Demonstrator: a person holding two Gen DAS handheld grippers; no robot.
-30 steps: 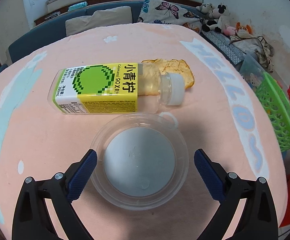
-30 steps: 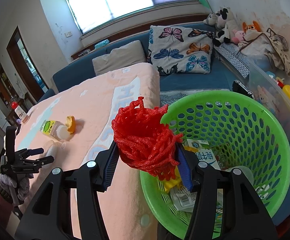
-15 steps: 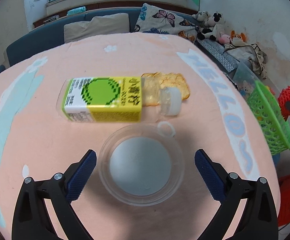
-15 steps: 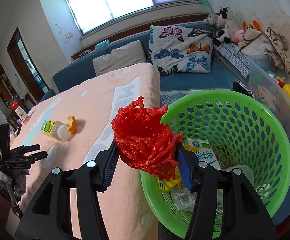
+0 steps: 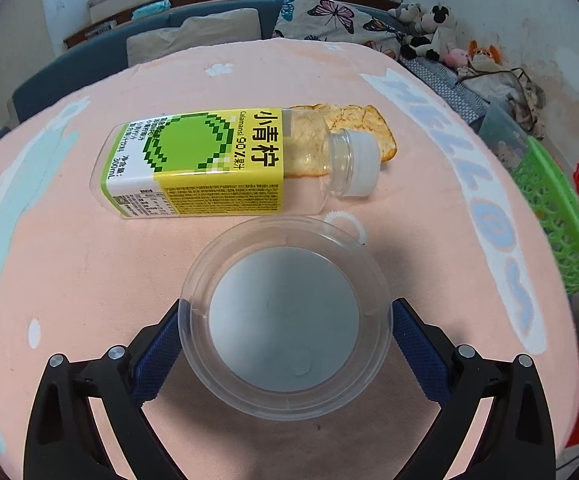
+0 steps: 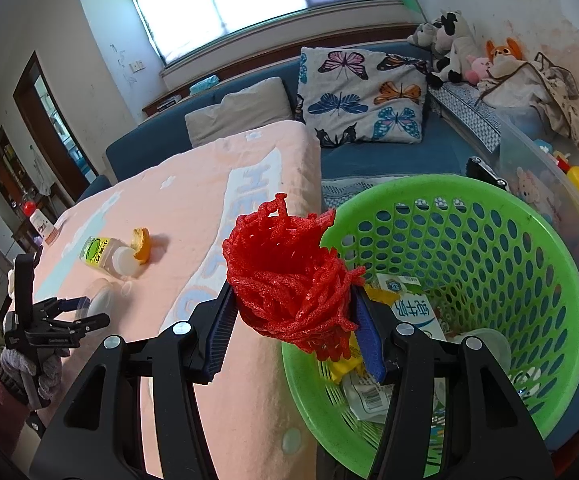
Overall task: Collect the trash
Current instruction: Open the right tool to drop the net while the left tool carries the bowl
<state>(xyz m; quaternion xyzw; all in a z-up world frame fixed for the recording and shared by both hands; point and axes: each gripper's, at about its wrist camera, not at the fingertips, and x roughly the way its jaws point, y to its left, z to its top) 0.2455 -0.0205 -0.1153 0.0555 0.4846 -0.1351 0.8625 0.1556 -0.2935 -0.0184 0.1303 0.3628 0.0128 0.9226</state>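
1. Both pads of my left hand-held gripper [image 5: 285, 344] now flank the clear lid [image 5: 285, 316] on the tabletop [image 5: 69, 264], closer than before, jaws still spread.
2. Right hand-held gripper [image 6: 293, 328] stays clamped on the red net [image 6: 289, 268] beside the green basket [image 6: 509, 248]; I judge the drop comes next.

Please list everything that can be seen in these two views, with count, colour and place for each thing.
bottle: 1, clear with yellow-green label and white cap, lying on its side on the pink blanket.
peel: 1 piece, orange, behind the bottle's neck.
clear lid: 1, transparent, on the blanket between the left gripper's fingers.
pull ring: 1, white, beside the lid's far rim.
foam net: 1, red, held at the basket's rim.
basket: 1, green, beside the bed, holding cartons and wrappers.
pink blanket: 1, pink with pale blue letters.
butterfly pillow: 1, white with coloured butterflies, on the blue sofa.
plush toys: several, far right of the sofa.
left gripper: 1, black with blue pads, open around the lid.
right gripper: 1, black with blue pads, shut on the net.
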